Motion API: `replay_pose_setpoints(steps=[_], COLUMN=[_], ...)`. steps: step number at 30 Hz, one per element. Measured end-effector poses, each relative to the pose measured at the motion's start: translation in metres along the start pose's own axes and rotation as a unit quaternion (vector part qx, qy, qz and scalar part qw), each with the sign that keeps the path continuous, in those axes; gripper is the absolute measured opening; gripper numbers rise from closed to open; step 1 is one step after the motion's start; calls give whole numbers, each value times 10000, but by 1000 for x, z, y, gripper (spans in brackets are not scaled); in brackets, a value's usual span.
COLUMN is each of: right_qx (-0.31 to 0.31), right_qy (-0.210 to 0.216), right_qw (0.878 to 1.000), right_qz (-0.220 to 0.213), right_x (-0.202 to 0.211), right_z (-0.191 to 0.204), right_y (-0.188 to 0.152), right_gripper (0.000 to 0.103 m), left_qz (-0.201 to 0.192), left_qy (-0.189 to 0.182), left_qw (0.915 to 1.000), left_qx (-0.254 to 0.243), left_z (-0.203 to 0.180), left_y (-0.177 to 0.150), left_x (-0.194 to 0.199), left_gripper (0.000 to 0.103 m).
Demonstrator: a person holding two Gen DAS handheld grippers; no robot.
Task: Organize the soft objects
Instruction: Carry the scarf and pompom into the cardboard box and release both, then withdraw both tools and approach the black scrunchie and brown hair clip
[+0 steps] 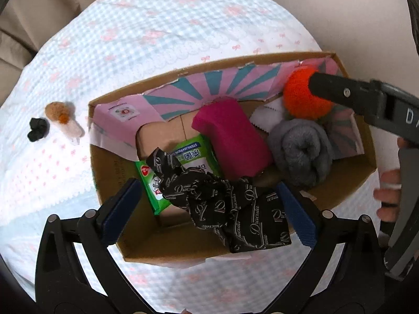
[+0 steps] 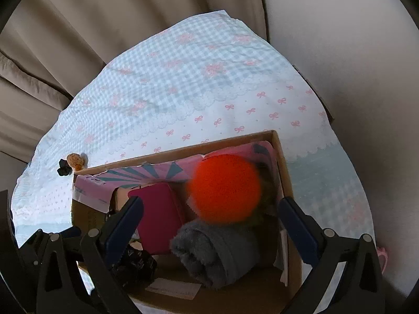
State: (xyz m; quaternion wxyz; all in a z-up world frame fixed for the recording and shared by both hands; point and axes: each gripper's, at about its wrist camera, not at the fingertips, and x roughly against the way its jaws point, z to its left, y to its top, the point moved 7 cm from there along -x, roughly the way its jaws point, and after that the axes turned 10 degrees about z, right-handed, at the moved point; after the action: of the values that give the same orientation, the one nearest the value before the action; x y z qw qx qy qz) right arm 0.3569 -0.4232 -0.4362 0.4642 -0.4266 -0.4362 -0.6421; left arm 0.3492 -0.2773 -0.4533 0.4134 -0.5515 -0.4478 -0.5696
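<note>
My left gripper and right gripper both gape over the box; orange ball at 12 o'clock, above grey roll.

Orange pompom blurred; wipes pack part-covered

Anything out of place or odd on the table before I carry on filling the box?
Two small soft items still lie outside the cardboard box on the tablecloth: a black scrunchie and a fuzzy tan hair clip. Also, the box's pink lining looks torn and peeling.
</note>
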Motion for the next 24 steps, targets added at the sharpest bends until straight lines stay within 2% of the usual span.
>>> replay_pose_setpoints(steps=[14,24], right_qx=[194,280], right_qy=[-34,-114], right_qw=[9987,9960], right_qz=[-463,-841], right_x=[57,132], right_z=[15,42], right_y=[-15,-44], right_gripper=[103,103], left_qz=[-381,-913], left_qy=[-38,-85], left_qw=[9992,9956], left_qx=[127,189], left_z=[6,12], left_y=[-27,-69], left_x=[55,135], left_gripper=[102,102])
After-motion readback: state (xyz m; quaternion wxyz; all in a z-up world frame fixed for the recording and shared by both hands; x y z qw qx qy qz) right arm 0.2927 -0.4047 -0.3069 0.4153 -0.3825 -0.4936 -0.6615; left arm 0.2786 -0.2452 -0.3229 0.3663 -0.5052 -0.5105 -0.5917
